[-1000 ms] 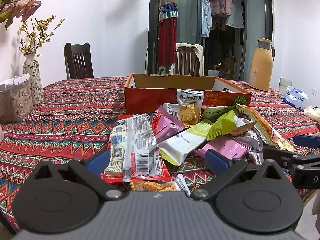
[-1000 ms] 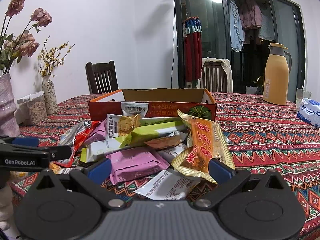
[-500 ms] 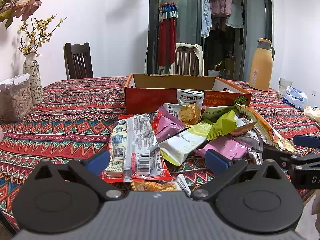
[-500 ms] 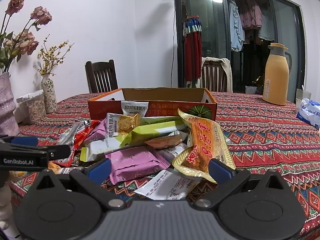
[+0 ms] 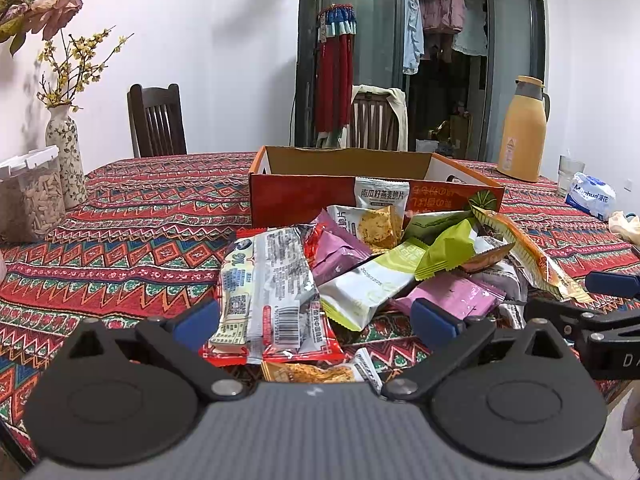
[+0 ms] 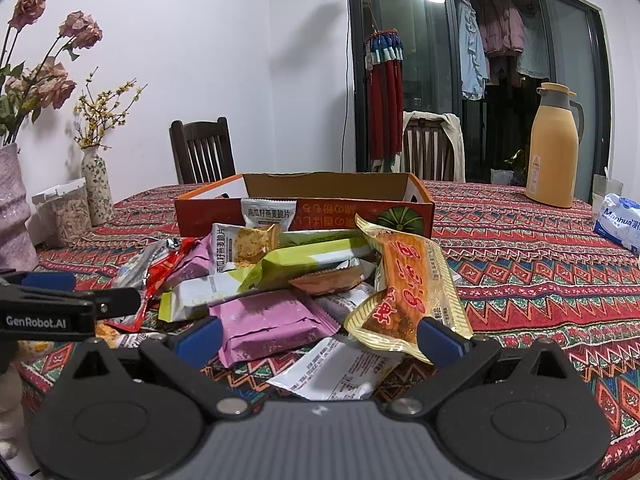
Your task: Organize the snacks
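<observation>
Left gripper (image 5: pixel 316 316): jaws spread, empty, straddling the near end of the silver-red pack (image 5: pixel 276 292), whose long axis runs away from it toward the box (image 5: pixel 348 188). Pile (image 6: pixel 304 276): on the tablecloth, just before the box front. Right gripper (image 6: pixel 320 338): jaws spread, empty, pink pack (image 6: pixel 272 328) and orange pack (image 6: pixel 408 292) lying nearest between its fingers, the orange one lengthwise toward the box.

A heap of snack packets (image 5: pixel 360 264) is seen on the tablecloth (image 5: pixel 120 248), just in front of the box (image 5: pixel 320 192). The left gripper (image 5: pixel 316 318) is held spread wide before the heap, nothing gripped. A flask (image 5: pixel 522 132) stands right of the box.
</observation>
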`<state>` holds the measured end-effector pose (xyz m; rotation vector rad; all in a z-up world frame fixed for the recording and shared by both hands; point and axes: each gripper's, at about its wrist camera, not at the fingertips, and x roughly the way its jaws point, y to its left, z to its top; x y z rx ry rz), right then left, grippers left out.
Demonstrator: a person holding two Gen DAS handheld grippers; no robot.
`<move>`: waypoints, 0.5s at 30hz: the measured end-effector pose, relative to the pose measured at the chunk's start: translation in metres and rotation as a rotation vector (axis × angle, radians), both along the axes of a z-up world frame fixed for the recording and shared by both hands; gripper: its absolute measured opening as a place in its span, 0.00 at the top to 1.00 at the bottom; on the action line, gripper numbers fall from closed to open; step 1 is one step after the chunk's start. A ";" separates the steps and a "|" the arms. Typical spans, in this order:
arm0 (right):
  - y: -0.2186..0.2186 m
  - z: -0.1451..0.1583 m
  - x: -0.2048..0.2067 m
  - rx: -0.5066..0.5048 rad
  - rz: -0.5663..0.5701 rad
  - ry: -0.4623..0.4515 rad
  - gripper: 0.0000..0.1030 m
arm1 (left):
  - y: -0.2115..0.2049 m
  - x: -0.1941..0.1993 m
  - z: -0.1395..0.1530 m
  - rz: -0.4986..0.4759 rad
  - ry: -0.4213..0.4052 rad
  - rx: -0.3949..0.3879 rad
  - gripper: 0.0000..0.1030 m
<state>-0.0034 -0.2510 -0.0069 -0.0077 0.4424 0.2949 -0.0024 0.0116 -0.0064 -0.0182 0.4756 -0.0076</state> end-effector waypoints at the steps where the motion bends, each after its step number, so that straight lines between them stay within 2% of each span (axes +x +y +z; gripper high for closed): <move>1: 0.000 0.000 0.000 0.000 0.000 0.000 0.00 | 0.000 0.000 0.000 0.000 0.000 0.000 0.00; 15: 0.001 -0.002 0.000 0.002 -0.002 0.003 0.00 | -0.001 0.000 -0.002 -0.001 0.001 -0.002 0.00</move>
